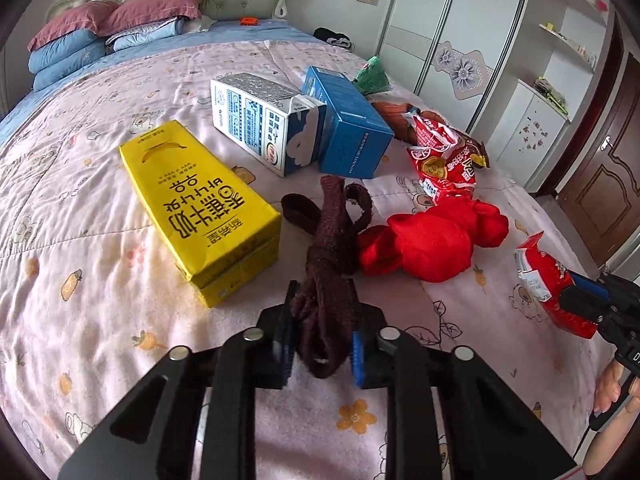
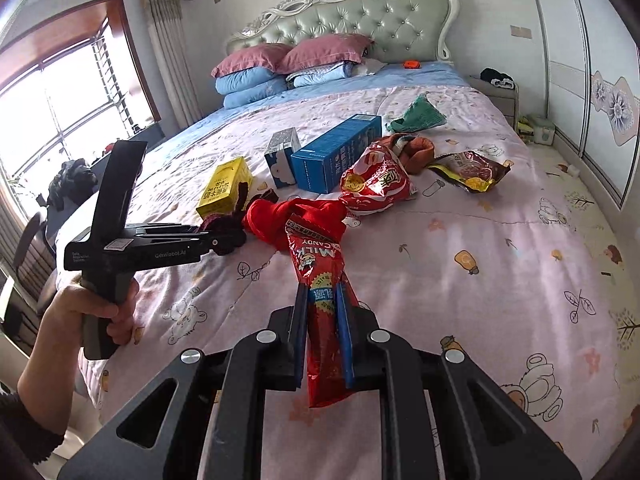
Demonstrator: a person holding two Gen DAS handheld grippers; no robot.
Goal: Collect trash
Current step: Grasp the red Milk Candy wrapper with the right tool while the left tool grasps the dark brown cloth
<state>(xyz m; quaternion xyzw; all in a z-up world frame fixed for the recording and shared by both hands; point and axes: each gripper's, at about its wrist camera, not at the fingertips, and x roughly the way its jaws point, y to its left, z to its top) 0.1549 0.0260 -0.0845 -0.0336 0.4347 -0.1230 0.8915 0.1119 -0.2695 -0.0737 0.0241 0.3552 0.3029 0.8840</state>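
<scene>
My left gripper [image 1: 320, 320] is shut on a dark maroon sock [image 1: 328, 248] that trails forward over the pink bedspread [image 1: 100, 208]. My right gripper [image 2: 322, 300] is shut on a red milk candy wrapper [image 2: 320, 276] and holds it above the bed; it also shows at the right edge of the left wrist view [image 1: 548, 280]. On the bed lie a yellow banana milk carton [image 1: 200, 208], a white-blue milk carton [image 1: 268, 120], a blue box [image 1: 348, 124], a red snack bag [image 1: 444, 160], a brown snack wrapper [image 2: 472, 170] and a red cloth [image 1: 436, 240].
A green cloth [image 2: 418, 114] and an orange-brown cloth [image 2: 416, 150] lie further up the bed. Pillows [image 2: 288, 60] and the headboard [image 2: 360, 16] are at the far end. A wardrobe [image 2: 592, 80] stands right, a window [image 2: 60, 96] left.
</scene>
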